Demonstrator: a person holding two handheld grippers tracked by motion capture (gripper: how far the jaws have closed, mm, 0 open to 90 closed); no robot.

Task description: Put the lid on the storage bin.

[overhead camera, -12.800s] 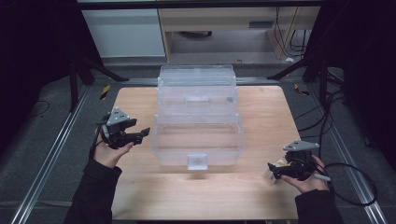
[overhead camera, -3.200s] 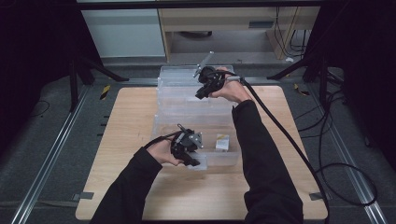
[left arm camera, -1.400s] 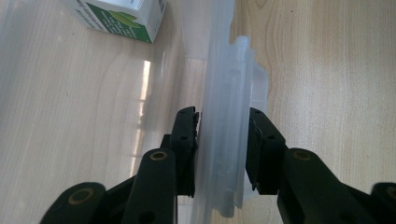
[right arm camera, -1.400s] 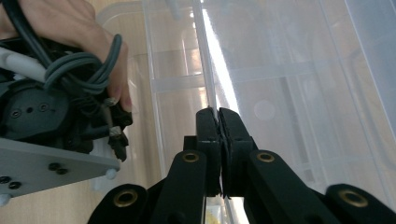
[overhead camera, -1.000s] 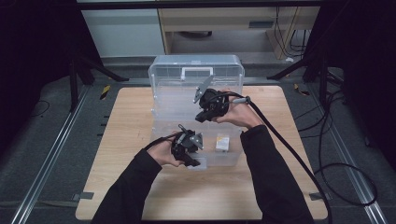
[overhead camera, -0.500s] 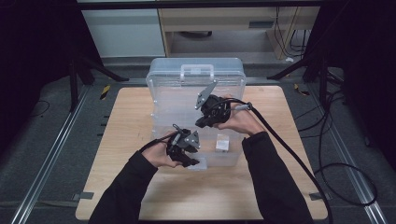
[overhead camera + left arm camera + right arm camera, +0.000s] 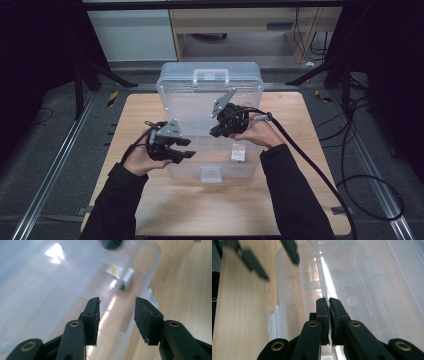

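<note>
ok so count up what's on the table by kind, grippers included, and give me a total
Clear lidded box: 1
Small carton inside the box: 1
Grippers: 2, the left gripper with open jaws and the right gripper shut on the box's lid edge
Total: 4

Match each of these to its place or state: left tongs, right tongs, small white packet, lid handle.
1. left tongs
2. right tongs
3. small white packet
4. lid handle

A. shut on the edge of the lid
B. inside the clear box, near its front right corner
C. open, nothing between
D. on the raised far edge of the lid

Pairs: 1-C, 2-A, 3-B, 4-D.

The left tongs' jaws have just been opening, with nothing between them.
</note>
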